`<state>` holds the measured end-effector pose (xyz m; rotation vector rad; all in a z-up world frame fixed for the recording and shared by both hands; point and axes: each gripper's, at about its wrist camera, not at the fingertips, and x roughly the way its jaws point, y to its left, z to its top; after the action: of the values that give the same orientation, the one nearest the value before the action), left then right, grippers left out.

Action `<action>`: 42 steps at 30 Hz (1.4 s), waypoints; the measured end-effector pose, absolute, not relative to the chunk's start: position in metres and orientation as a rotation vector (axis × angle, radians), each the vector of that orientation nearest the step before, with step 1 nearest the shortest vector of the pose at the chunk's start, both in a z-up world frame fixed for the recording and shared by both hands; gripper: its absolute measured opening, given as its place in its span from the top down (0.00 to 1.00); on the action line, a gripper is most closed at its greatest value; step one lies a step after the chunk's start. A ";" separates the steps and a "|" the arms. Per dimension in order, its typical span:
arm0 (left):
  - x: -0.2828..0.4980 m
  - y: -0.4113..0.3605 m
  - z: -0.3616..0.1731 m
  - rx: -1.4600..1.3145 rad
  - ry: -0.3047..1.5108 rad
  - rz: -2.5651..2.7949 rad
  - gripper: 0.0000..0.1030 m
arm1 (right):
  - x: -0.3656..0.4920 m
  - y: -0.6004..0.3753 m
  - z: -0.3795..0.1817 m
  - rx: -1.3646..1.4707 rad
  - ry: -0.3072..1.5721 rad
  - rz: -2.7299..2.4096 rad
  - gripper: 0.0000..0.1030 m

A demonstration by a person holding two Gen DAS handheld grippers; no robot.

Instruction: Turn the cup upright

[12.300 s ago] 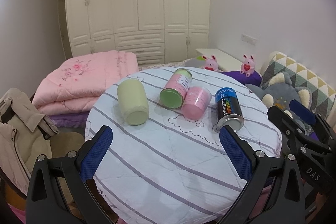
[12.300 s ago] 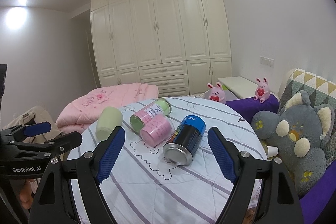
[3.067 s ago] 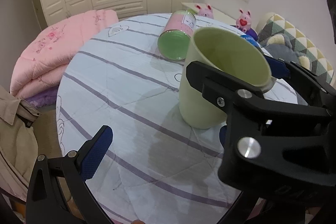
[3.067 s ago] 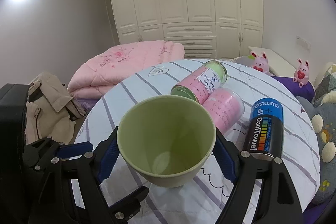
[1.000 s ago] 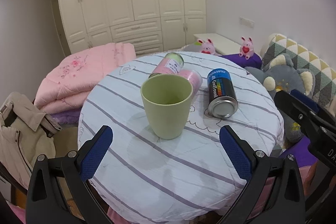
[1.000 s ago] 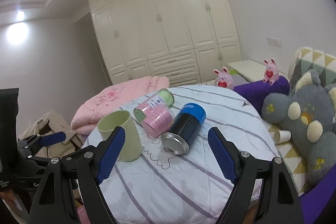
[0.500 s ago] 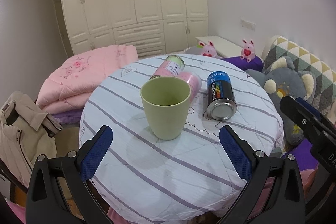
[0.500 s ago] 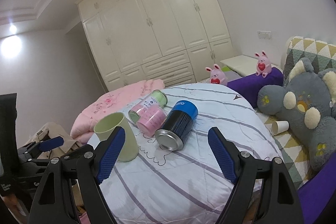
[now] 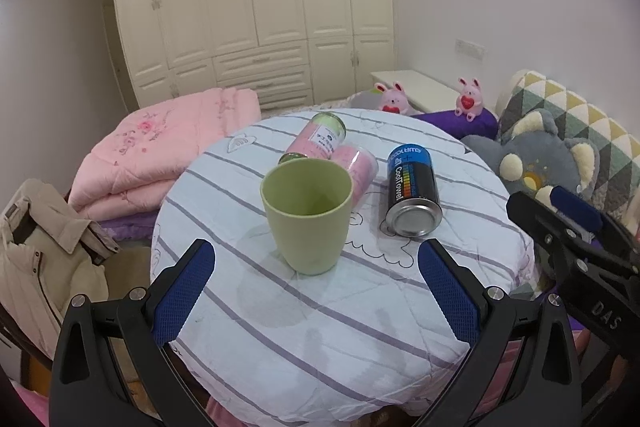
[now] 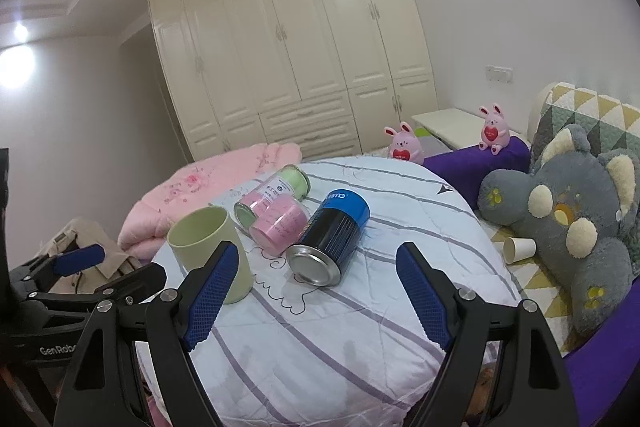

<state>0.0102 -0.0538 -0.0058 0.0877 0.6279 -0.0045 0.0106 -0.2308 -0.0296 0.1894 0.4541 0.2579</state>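
1. Left wrist view: one green cup (image 9: 307, 217) stands upright, mouth up, near the middle of the round table (image 9: 280, 331), which has a white cloth with grey stripes. Behind it lie three cylinders on their sides: one blue and black can (image 9: 412, 195) with a shiny metal bottom, one pink jar (image 9: 357, 171), one pink jar with green lid (image 9: 320, 139). The left gripper (image 9: 316, 295) has its two blue ribbed fingers spread wide, released, at the near edge of the table, grasping nothing
2. Half a second earlier the cup stood at the same place; the view is nearly the same
3. Right wrist view: the cup (image 10: 208, 247) is smooth plastic, slightly conical, close to the left edge. The right gripper (image 10: 316, 303) is also released, its fingers apart and empty. Two pink rabbit toys (image 10: 404, 145) sit behind the table
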 end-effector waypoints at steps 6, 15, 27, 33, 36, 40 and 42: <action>0.022 -0.058 0.013 0.103 0.634 -0.005 0.00 | 0.021 -0.227 -0.004 0.109 0.460 0.228 0.20; 0.033 -0.052 0.037 0.100 0.605 0.003 0.00 | 0.038 -0.227 0.025 0.114 0.468 0.221 0.20; 0.038 -0.043 0.042 0.094 0.577 -0.004 0.00 | 0.042 -0.216 0.031 0.090 0.469 0.217 0.20; 0.038 -0.039 0.041 0.088 0.578 -0.009 0.00 | 0.042 -0.210 0.032 0.081 0.479 0.216 0.20; 0.037 -0.038 0.040 0.089 0.577 -0.006 0.00 | 0.042 -0.208 0.032 0.078 0.485 0.216 0.20; 0.037 -0.034 0.038 0.084 0.587 -0.009 0.00 | 0.043 -0.205 0.031 0.069 0.493 0.212 0.20; 0.039 -0.033 0.037 0.082 0.595 -0.010 0.00 | 0.044 -0.203 0.030 0.065 0.501 0.209 0.20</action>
<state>0.0385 -0.0329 0.0369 0.0815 0.5947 -0.0101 0.0435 -0.2027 0.0304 0.0649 0.5010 0.2089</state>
